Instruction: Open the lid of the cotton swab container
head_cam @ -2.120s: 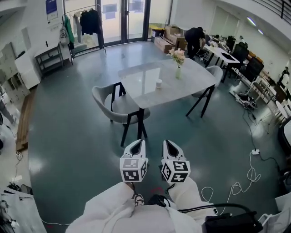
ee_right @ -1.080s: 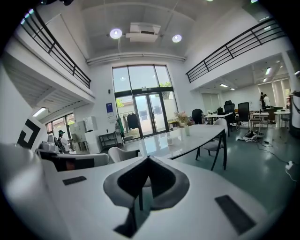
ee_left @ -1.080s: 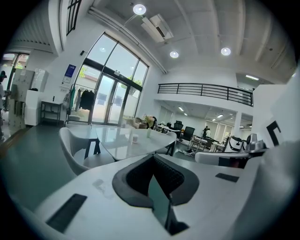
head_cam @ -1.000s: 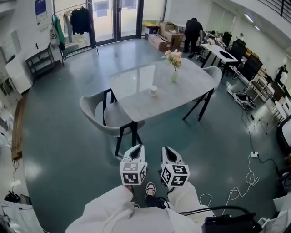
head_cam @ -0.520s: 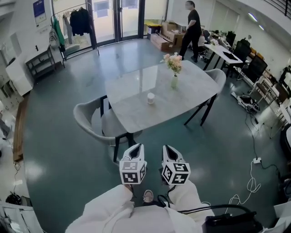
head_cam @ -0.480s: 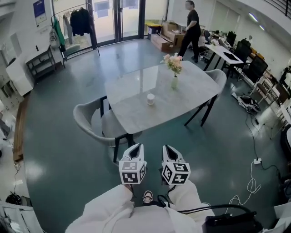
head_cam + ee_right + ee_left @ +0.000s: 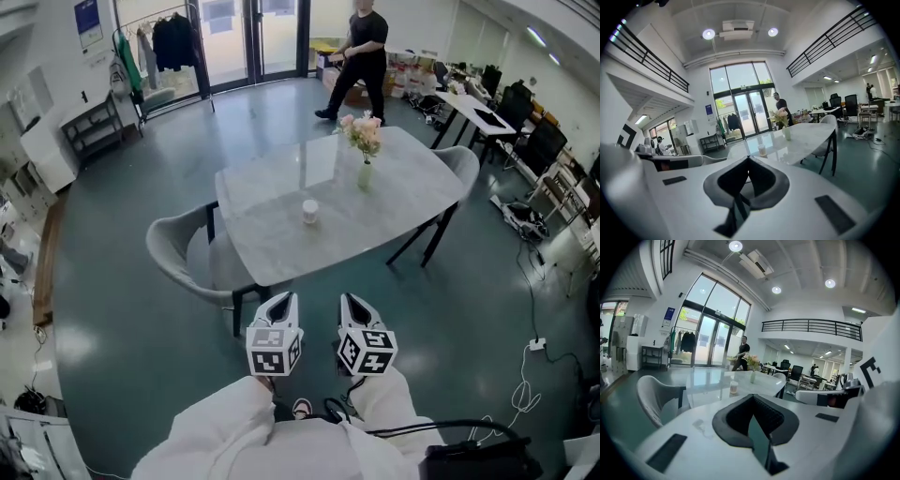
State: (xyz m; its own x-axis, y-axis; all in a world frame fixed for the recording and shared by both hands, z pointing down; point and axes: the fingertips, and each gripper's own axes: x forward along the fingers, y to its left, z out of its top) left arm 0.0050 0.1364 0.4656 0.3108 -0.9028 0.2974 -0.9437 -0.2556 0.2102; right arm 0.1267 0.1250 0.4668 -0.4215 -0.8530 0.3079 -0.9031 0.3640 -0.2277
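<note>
Head view shows my left gripper point(image 7: 284, 301) and right gripper point(image 7: 352, 302) with fingers point(image 7: 765, 417) pressed together, empty; the cotton swab container point(image 7: 309, 211) stands on the surface point(image 7: 403, 192) well ahead, roughly between them

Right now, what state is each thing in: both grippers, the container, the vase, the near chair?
Left gripper: shut, empty.
Right gripper: shut, empty.
Cotton swab container: upright on the table, out of both grippers; lid too small to judge.
Flower vase: upright, holding flowers.
Grey chair: unoccupied, tucked against the table.
</note>
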